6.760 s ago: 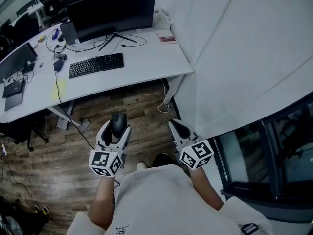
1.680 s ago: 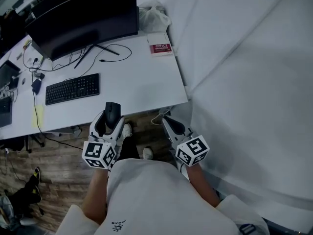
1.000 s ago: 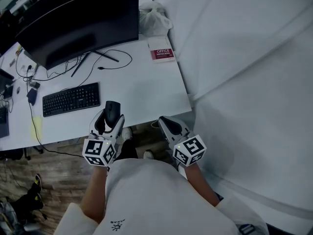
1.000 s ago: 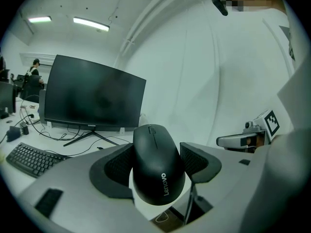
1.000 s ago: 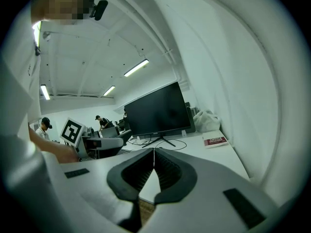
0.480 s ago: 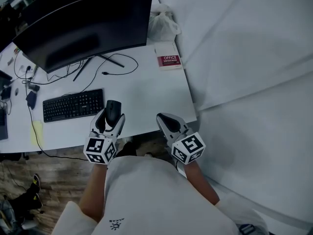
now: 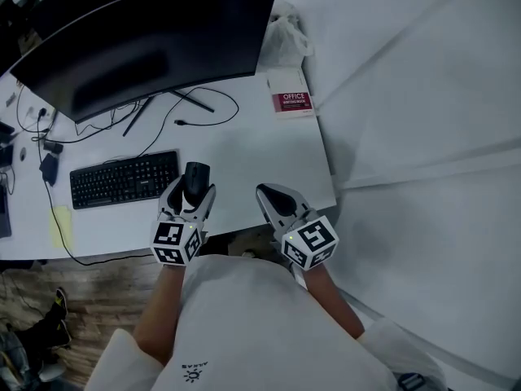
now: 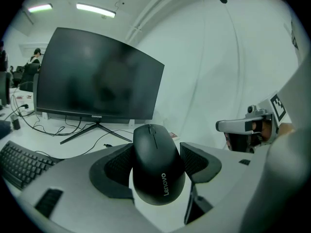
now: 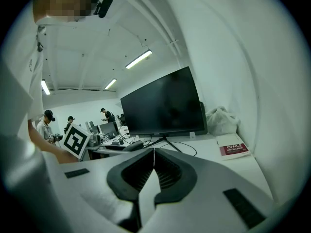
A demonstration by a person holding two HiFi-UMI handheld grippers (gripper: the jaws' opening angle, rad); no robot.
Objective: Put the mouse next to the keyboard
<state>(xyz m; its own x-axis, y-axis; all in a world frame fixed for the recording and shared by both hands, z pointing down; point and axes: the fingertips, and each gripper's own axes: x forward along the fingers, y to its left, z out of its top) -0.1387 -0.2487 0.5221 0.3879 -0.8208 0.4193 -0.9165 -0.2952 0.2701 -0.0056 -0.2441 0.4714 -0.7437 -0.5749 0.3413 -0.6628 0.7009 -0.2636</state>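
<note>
My left gripper [image 7: 194,192] is shut on a black Lenovo mouse [image 7: 195,178], which it holds above the front of the white desk [image 7: 260,157]. In the left gripper view the mouse [image 8: 156,162] sits squeezed between the two dark pads [image 8: 115,165], with the left gripper [image 8: 156,164] pointing at the monitor. The black keyboard [image 7: 124,179] lies flat just left of the held mouse. My right gripper [image 7: 267,195] hovers over the desk's front edge, shut and empty; in the right gripper view its tips [image 9: 153,155] meet.
A big curved black monitor [image 7: 155,41] stands at the back of the desk, its cables [image 7: 195,112] trailing across the top. A red-and-white booklet [image 7: 292,102] and a plastic bag [image 7: 285,37] lie at the back right. White cloth [image 7: 423,120] hangs at the right.
The person has stepped closer to the desk. Both grippers now hang over its front edge, the left one still holding the mouse, nearer the keyboard's right end.
</note>
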